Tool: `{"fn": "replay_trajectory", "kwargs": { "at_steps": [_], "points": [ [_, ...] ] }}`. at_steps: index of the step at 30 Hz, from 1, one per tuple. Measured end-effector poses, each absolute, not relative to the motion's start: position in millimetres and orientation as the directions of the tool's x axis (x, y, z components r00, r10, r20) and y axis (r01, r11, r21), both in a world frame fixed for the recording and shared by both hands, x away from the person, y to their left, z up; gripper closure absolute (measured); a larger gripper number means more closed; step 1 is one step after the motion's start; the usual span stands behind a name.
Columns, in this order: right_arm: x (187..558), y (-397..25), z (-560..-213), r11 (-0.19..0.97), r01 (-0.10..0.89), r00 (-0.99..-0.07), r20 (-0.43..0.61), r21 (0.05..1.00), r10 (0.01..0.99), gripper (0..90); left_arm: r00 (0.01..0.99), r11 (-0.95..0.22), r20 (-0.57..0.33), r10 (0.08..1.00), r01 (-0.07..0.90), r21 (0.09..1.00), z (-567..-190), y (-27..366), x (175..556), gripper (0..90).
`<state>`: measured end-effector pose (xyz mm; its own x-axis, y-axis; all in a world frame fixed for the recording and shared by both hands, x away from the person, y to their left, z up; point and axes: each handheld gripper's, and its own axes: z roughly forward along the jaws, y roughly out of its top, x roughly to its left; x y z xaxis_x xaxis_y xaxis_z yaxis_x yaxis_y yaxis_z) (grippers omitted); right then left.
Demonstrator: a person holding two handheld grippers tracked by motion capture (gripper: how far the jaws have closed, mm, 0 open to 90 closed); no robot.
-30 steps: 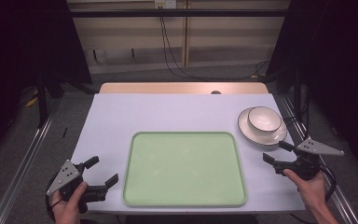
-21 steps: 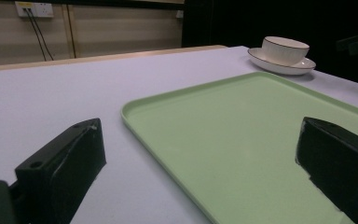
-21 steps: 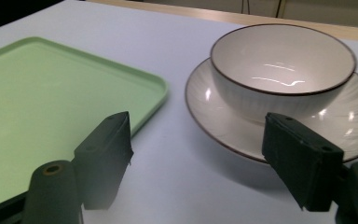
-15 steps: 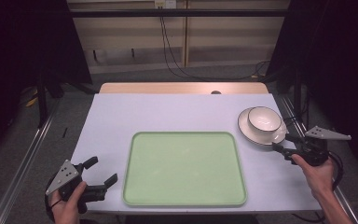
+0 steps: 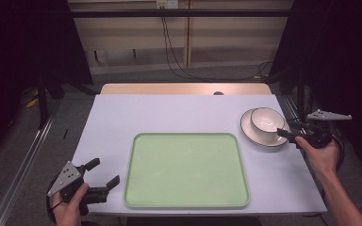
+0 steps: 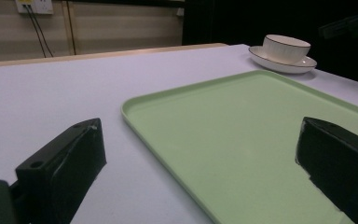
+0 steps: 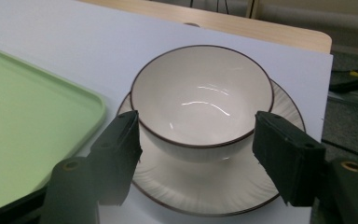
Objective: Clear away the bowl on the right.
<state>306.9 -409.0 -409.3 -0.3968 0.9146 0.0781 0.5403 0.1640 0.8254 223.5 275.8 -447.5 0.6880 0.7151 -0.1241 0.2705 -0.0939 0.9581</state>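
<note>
On the table's right side, the right gripper (image 7: pixel 196 154) stands wide open around the bowl (image 7: pixel 200 100) on its plate (image 7: pixel 205 186), probably to grasp it; left gripper (image 5: pixel 99 184) waits open beside the tray (image 5: pixel 186 169)

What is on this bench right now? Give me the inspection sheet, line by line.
Surface: pale table, wooden strip at the far edge.
Job's things: empty green tray near centre; white bowl standing in a saucer right of it.
Clutter: nothing seen.
Grippers: left gripper open beside the tray's left edge; right gripper open, jaws either side of the bowl.
Cables: black leads hang from a wall socket.
Surroundings: dark, grey floor.
</note>
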Motion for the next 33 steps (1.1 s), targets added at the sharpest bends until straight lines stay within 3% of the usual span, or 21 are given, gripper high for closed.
{"fn": "replay_trajectory", "kwargs": {
  "at_steps": [16,21,33],
  "points": [
    [367.3,-411.7,-406.9,0.178,0.661,-0.342,0.082,0.729,0.936,36.6,0.692,-0.112,-0.111,0.713,0.269,0.957,-447.5,273.7,224.2,1.5],
    [382.2,-411.4,-413.2,0.171,0.702,-0.311,0.082,0.691,0.947,41.9,0.696,-0.107,-0.116,0.708,0.269,0.957,-447.8,274.1,224.6,1.5],
    [391.8,-409.2,-430.8,0.148,0.755,-0.264,0.090,0.638,0.960,49.3,0.698,-0.111,-0.115,0.707,0.270,0.956,-448.2,273.2,225.4,1.5]
  ]
}}
